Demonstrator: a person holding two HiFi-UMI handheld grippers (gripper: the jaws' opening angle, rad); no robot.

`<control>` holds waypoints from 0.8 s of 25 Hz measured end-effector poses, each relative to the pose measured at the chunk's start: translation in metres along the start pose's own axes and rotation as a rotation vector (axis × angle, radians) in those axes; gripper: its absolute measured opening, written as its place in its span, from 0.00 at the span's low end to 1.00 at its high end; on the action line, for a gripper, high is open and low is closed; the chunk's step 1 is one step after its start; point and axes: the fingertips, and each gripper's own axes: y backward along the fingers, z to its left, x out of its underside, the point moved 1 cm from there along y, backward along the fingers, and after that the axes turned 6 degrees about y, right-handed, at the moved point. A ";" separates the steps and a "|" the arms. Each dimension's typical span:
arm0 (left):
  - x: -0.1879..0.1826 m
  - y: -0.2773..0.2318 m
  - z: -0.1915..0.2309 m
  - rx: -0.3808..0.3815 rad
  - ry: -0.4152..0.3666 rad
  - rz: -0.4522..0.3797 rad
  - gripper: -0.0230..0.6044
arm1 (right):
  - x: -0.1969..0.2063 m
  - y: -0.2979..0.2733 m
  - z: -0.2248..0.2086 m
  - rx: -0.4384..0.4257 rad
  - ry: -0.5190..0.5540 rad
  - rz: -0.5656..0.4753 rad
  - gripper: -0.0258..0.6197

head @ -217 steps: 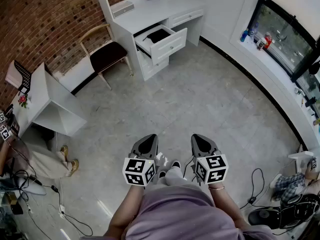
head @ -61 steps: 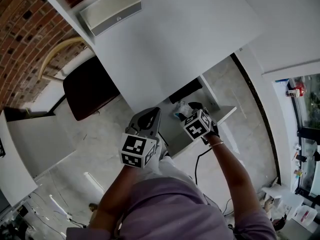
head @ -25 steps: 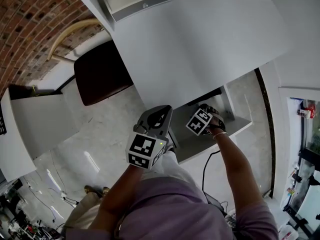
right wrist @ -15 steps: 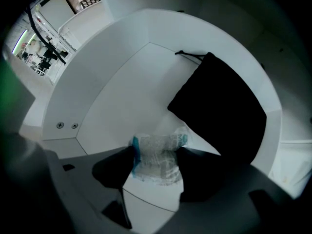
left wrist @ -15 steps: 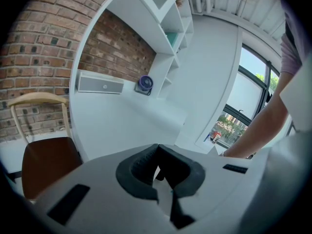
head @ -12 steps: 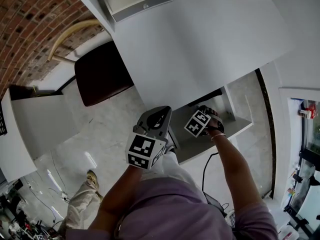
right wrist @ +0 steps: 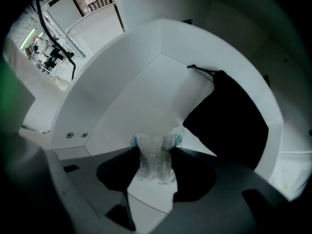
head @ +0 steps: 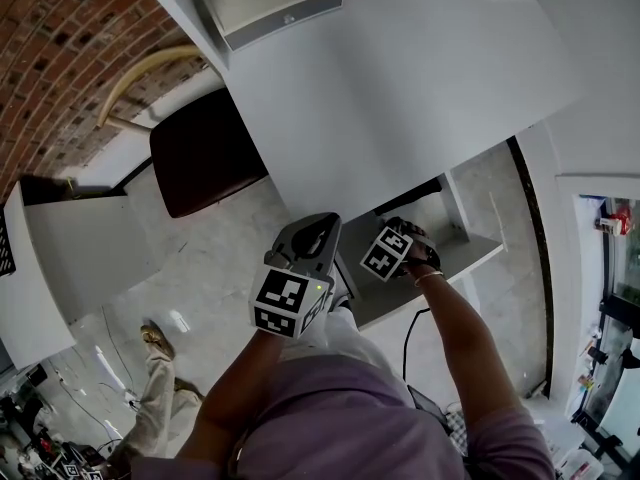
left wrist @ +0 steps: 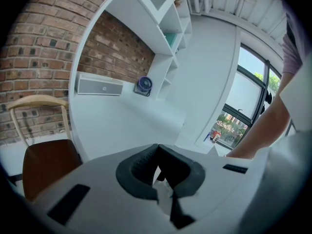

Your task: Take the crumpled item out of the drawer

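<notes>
The crumpled item (right wrist: 155, 156), a clear wrapper with teal print, lies on the white floor of the open drawer (right wrist: 141, 101). My right gripper (right wrist: 156, 164) reaches down into the drawer (head: 447, 264) with its jaws closing, and both pads touch the wrapper's sides. In the head view the right gripper (head: 398, 234) and the hand hide the wrapper. My left gripper (head: 318, 236) hangs shut and empty beside the drawer, just below the desk edge; its pads meet at the tips in the left gripper view (left wrist: 157, 152).
A black cloth-like thing (right wrist: 229, 116) fills the drawer's back part. The white desk top (head: 400, 88) overhangs the drawer and carries a white speaker (head: 270, 3). A brown-seated chair (head: 200, 153) stands left of the desk. A person's leg (head: 150, 408) shows lower left.
The right gripper has sunk a little deeper into the drawer and shifted left. The left gripper has barely moved. A person's leg has moved across the floor at lower left.
</notes>
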 end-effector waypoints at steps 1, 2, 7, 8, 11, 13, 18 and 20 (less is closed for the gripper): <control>-0.001 0.001 0.000 0.001 -0.003 -0.002 0.04 | -0.002 0.002 0.001 0.003 -0.001 -0.008 0.37; -0.001 0.001 0.000 0.002 -0.007 -0.003 0.04 | -0.005 0.004 0.001 0.006 -0.003 -0.017 0.36; -0.006 0.002 -0.002 0.002 -0.022 -0.016 0.04 | -0.016 0.020 0.002 0.029 -0.034 -0.085 0.34; -0.008 0.002 -0.003 0.002 -0.026 -0.020 0.04 | -0.019 0.025 0.002 0.033 -0.040 -0.102 0.34; -0.014 0.000 -0.005 0.006 -0.038 -0.034 0.04 | -0.027 0.041 0.000 0.054 -0.058 -0.159 0.33; -0.017 0.000 -0.006 0.010 -0.044 -0.039 0.04 | -0.033 0.053 0.000 0.069 -0.072 -0.199 0.33; -0.019 -0.002 -0.018 0.028 -0.066 -0.040 0.04 | -0.036 0.083 0.002 0.096 -0.128 -0.295 0.33; -0.019 -0.003 -0.024 0.038 -0.073 -0.037 0.04 | -0.036 0.096 0.002 0.111 -0.156 -0.335 0.33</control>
